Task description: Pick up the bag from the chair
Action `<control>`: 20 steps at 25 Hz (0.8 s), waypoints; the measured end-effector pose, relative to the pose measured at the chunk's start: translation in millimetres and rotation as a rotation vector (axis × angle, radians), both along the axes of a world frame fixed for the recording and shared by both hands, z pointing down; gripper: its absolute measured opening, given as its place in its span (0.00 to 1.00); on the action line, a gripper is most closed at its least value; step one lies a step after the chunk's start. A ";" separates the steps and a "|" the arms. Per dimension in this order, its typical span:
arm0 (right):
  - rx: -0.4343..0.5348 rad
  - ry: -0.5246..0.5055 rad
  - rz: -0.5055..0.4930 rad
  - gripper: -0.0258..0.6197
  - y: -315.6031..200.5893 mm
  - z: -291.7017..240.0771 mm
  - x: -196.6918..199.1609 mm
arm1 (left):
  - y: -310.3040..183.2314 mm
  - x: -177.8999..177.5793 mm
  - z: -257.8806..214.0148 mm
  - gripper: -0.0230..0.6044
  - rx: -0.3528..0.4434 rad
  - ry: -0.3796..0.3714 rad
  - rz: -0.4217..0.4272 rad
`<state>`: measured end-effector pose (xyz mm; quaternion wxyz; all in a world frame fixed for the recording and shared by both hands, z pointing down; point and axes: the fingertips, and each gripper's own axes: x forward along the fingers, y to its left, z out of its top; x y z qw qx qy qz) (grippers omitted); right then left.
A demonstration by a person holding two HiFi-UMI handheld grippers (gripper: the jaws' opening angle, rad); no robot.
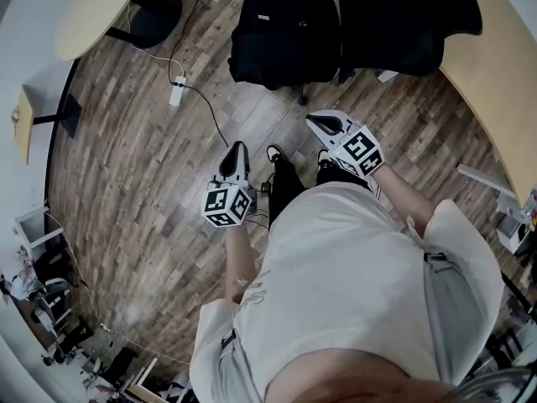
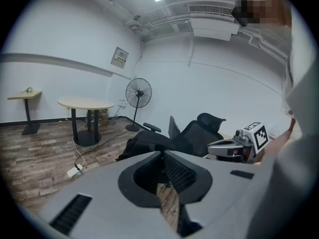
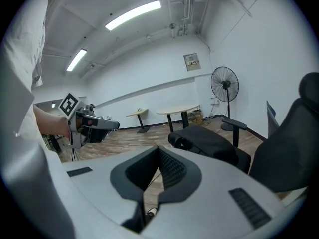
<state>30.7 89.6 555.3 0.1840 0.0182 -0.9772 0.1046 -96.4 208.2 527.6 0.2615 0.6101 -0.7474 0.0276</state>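
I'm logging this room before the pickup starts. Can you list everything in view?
bag: one, black, on the chair ahead
chair: one, black, under the bag
second chair: one, black, right of the first
round table: one, beige, far left
small table: one, beige, left wall
curved table: one, beige, right
power strip: one, white, on the floor
fan: one, black, by the wall
left gripper: one, grey, shut, empty
right gripper: one, grey, shut, empty

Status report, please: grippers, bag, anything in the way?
Left gripper shut, empty. Right gripper shut, empty. Bag on chair, untouched. Cable on floor ahead.
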 end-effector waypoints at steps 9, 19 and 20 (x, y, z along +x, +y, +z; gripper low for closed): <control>0.019 0.027 0.193 0.03 -11.3 -11.4 -52.1 | -17.5 -67.5 9.2 0.08 0.023 0.056 0.144; 0.080 0.023 0.433 0.03 -32.8 -25.8 -99.6 | -59.1 -117.9 12.9 0.08 0.025 0.023 0.412; 0.088 0.036 0.451 0.03 -33.3 -25.7 -99.1 | -63.2 -120.8 12.2 0.08 0.029 0.022 0.432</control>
